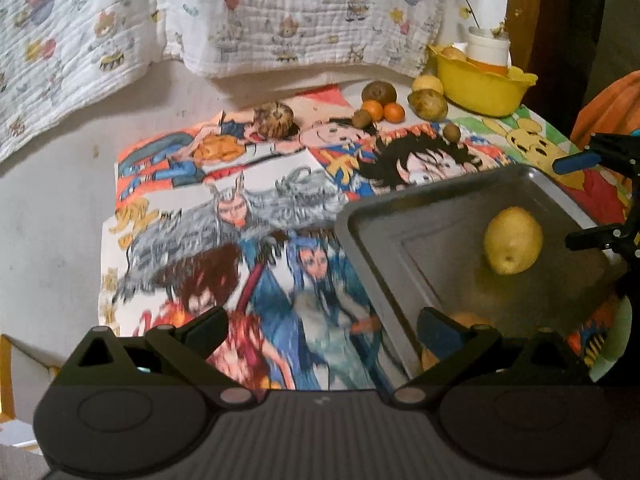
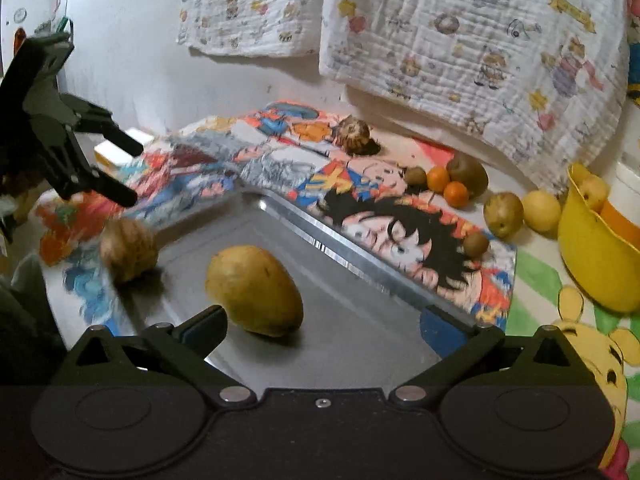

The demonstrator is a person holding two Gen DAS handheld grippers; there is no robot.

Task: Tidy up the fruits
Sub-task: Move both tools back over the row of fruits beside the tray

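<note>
Fruits sit partly sorted on a surface (image 2: 532, 280) covered with cartoon-print cloth, seen from both wrist views. In the right wrist view, the left gripper (image 2: 134, 172) hangs at far left, its jaws spread with nothing between them. Ahead of the right gripper (image 2: 324, 322), whose jaws stand wide open and empty, a metal tray (image 2: 360, 272) holds a brown round fruit (image 2: 128, 254), blurred, to the left beyond the left jaw, and a yellow mango (image 2: 254, 290) lying just past the left jaw, untouched by either pad. Beyond the tray, far ahead of the jaws, a brown ridged fruit (image 2: 356, 134) rests alone on the cloth. Farther right cluster a small kiwi (image 2: 416, 176), two oranges (image 2: 438, 179), and a larger brown fruit (image 2: 468, 170); another kiwi (image 2: 475, 243) lies nearer the tray's far rim. Right of the right jaw, a brownish pear-like fruit (image 2: 503, 214) touches a yellow one (image 2: 542, 211), beside a yellow bowl (image 2: 592, 272) holding one more fruit (image 2: 594, 192). In the left wrist view, the tray lies ahead of the right jaw, the mango inside it.
</note>
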